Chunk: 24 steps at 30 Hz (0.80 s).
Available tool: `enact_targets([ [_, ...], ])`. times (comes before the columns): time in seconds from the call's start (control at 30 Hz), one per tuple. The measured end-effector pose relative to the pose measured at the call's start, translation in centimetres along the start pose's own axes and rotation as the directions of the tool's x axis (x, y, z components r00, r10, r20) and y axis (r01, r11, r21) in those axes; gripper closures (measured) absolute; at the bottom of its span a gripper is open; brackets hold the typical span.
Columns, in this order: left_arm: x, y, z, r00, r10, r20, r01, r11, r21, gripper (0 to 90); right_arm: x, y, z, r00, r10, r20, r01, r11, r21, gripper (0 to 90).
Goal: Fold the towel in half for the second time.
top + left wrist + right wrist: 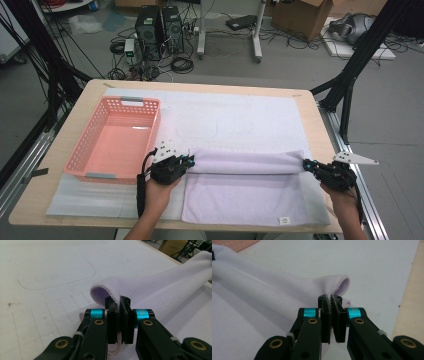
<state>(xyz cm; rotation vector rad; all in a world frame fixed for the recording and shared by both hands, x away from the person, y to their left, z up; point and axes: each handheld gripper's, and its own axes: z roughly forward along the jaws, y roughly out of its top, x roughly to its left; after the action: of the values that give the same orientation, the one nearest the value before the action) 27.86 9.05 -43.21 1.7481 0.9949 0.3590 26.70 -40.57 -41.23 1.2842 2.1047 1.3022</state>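
1. Both corners are pinched. The left gripper (189,160) is clamped on one corner of the towel (245,192), and the left gripper view shows the hem squeezed flat between its closed jaws. The right gripper (306,164) is clamped on the opposite corner in just the same way.

2. The towel lies on the white mat (235,117) at the near side of the table (320,125), its far edge lifted and curled over into a long roll between the two grippers.

3. First risk: each bite looks thin, only the hem caught at the jaw tips. A pull along the towel's length could drag a corner out, and that end would flop back.

4. Second risk: uneven hands. If one gripper travels ahead of the other, the fold probably lands skewed, with edges that don't meet.

5. Third risk: slack. The roll sags between the grips; let it droop more and it may crease or bunch in the middle.

6. The pink basket (117,137) sits just beside the left hand (159,192). A wide swing on that side could knock its rim.

7. The mat could ride along if the towel drags.
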Motion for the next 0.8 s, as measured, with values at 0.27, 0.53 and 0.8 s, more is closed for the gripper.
enact_targets([
  [0.27,-0.3,-0.9,-0.8,0.9999,-0.006,-0.015,0.005,0.9997,-0.023,51.1,0.9,-2.2,-0.7,0.9999,0.011,-0.011,-0.011,0.999,0.052,73.0],
  [0.53,0.7,0.4,2.2,0.999,-0.041,0.018,0.041,0.9987,0.032,43.0,0.1,0.9,0.5,0.9964,0.057,0.062,-0.06,0.997,0.046,49.1],
  [0.8,0.4,-1.2,1.6,0.9991,-0.012,0.04,0.009,0.9975,0.07,85.0,0.1,-0.3,2.6,0.9994,0.034,-0.003,-0.033,0.988,0.149,83.5],
])
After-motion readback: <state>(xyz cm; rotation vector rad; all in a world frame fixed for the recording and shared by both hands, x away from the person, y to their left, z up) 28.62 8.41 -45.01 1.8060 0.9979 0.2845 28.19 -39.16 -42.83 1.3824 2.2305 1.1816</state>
